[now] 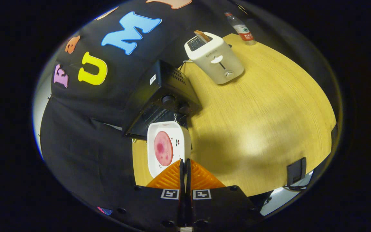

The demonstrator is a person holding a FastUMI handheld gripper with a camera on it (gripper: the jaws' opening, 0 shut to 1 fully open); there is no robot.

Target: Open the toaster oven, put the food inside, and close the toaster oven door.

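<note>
One plate [168, 149] apparently pinched by gripper [185, 162], one ham slice [163, 148], one toaster oven [163, 96]

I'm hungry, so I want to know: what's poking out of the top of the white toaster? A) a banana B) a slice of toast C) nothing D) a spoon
B: a brown slice of toast sticks up from a slot of the white toaster, far beyond the gripper, whose orange fingers are pressed together on the edge of the white plate.
</note>
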